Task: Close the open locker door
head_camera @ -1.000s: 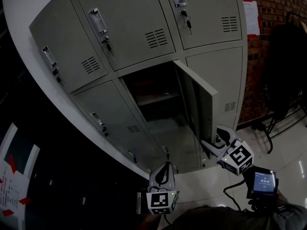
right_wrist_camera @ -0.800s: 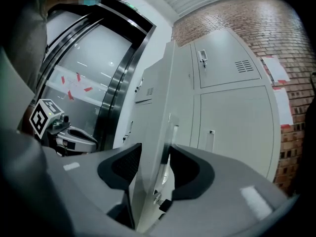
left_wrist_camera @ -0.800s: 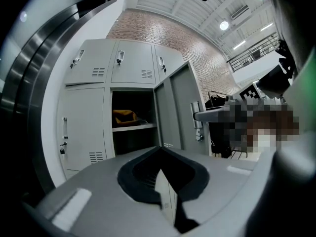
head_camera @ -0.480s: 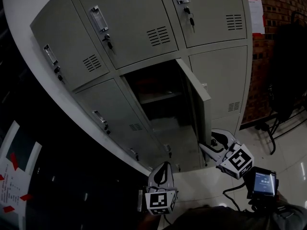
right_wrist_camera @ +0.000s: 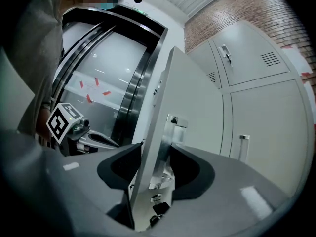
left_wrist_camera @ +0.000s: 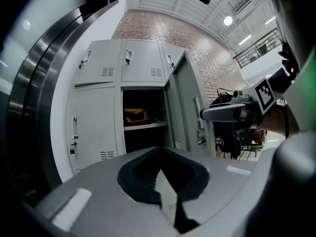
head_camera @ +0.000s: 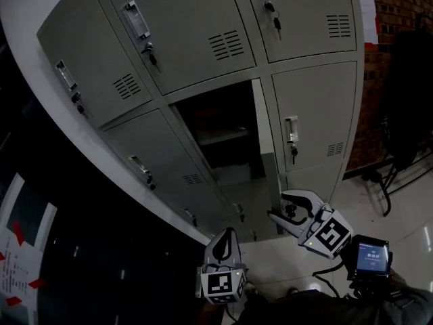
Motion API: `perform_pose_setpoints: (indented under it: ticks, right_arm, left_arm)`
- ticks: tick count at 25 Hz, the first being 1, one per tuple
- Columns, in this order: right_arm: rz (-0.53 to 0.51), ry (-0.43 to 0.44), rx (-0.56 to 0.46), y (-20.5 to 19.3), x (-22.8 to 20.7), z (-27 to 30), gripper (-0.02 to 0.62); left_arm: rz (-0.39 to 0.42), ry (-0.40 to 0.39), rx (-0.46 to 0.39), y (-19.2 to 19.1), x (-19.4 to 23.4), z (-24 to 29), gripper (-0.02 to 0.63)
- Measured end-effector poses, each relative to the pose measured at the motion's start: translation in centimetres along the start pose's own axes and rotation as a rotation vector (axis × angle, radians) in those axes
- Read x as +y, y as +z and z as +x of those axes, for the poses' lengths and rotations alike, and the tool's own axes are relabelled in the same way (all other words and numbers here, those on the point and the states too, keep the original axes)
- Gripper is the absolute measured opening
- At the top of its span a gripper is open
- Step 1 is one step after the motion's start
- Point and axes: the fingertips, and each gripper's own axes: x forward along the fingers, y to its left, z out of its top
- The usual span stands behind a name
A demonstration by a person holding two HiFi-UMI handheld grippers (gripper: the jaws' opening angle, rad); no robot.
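The grey locker bank (head_camera: pixel 203 39) has one compartment (head_camera: pixel 223 134) standing open. Its door (head_camera: pixel 269 175) is swung out, nearly edge-on in the head view. My right gripper (head_camera: pixel 277 206) is at the door's lower free edge. In the right gripper view the door (right_wrist_camera: pixel 163 112) runs between the jaws, and my right gripper (right_wrist_camera: pixel 155 154) is shut on it beside the latch plate (right_wrist_camera: pixel 174 127). My left gripper (head_camera: pixel 226 234) hangs low in front of the lockers, shut and holding nothing. The left gripper view shows my left gripper (left_wrist_camera: pixel 159 154), the door (left_wrist_camera: pixel 185 107) and the right gripper (left_wrist_camera: pixel 222 113) on it.
A yellow thing (left_wrist_camera: pixel 134 115) lies on the shelf inside the open compartment. Keys hang in neighbouring locks (head_camera: pixel 292 151). A dark chair (head_camera: pixel 406 114) stands by the brick wall at the right. A curved white wall (head_camera: pixel 40 93) borders the lockers at the left. A small screen (head_camera: pixel 369 256) sits by my right hand.
The door has swung from wide open to nearly edge-on, toward the locker. My right gripper has moved left with it and narrowed onto its edge. The left gripper has barely moved.
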Motion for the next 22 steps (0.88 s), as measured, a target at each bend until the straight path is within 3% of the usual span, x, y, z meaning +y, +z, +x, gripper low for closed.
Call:
perform_pose_setpoints:
  ticks: [13, 22]
  right_arm:
    - [-0.16, -0.02, 0.035, -0.5, 3.1, 9.8, 0.179]
    - [-0.178, -0.113, 0.081, -1.7, 2.2, 16.7, 0.161]
  left_arm:
    - [0.003, -0.078, -0.056, 0.2, 8.8, 4.4, 0.0]
    - [0.002, -0.098, -0.066, -0.5, 14.7, 6.5, 0.0]
